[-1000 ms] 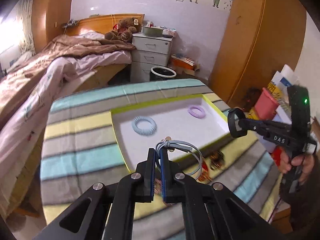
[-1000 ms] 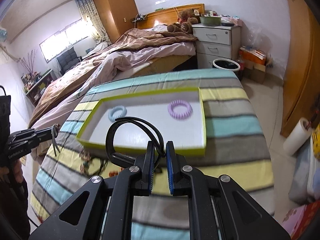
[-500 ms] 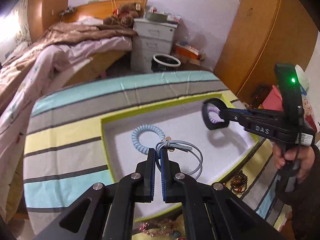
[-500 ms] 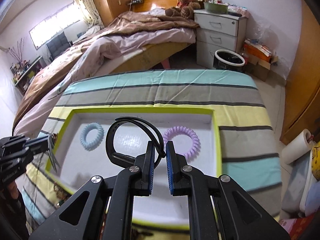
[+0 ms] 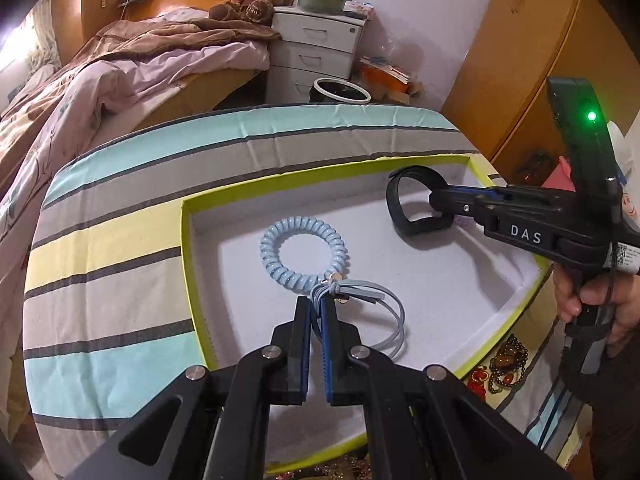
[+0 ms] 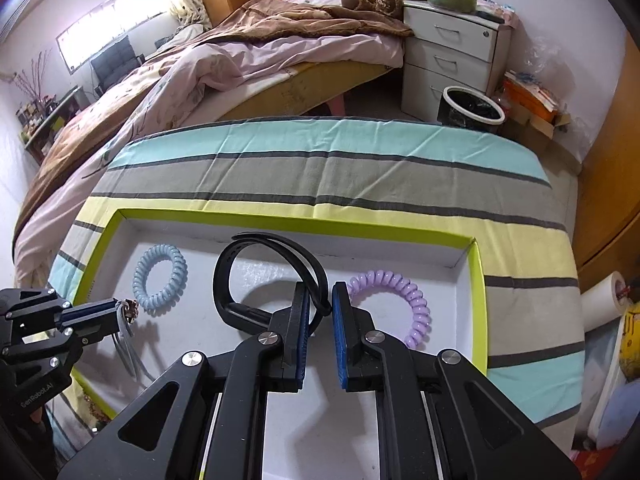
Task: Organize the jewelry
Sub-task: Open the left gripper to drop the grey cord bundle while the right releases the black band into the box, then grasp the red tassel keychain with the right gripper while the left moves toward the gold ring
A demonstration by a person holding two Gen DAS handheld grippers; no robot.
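A white tray with a lime rim (image 5: pixel 186 248) lies on a striped cloth. In it are a pale blue spiral hair tie (image 5: pixel 304 252) and a purple spiral tie (image 6: pixel 400 300). My left gripper (image 5: pixel 318 304) is shut on a grey-blue cord bracelet (image 5: pixel 394 320) with a tassel, just right of the blue tie and low over the tray floor. My right gripper (image 6: pixel 320 296) is shut on a black strap band (image 6: pixel 228 276), held over the tray's middle beside the purple tie. Each gripper shows in the other's view: the right gripper (image 5: pixel 440 202) with the band (image 5: pixel 404 208), the left gripper (image 6: pixel 120 308) with the cord (image 6: pixel 126 340).
Beaded bracelets (image 5: pixel 508 364) and a red ornament (image 5: pixel 478 380) lie on the cloth (image 6: pixel 320 168) outside the tray's near edge. Beyond the table stand a bed, a white nightstand (image 6: pixel 452 48) and a bin (image 6: pixel 472 110). A paper roll (image 6: pixel 604 300) sits at the right.
Both grippers have come forward and down over the tray, each still holding its piece. The black band now hangs inside the tray, and the cord bracelet is beside the blue tie.
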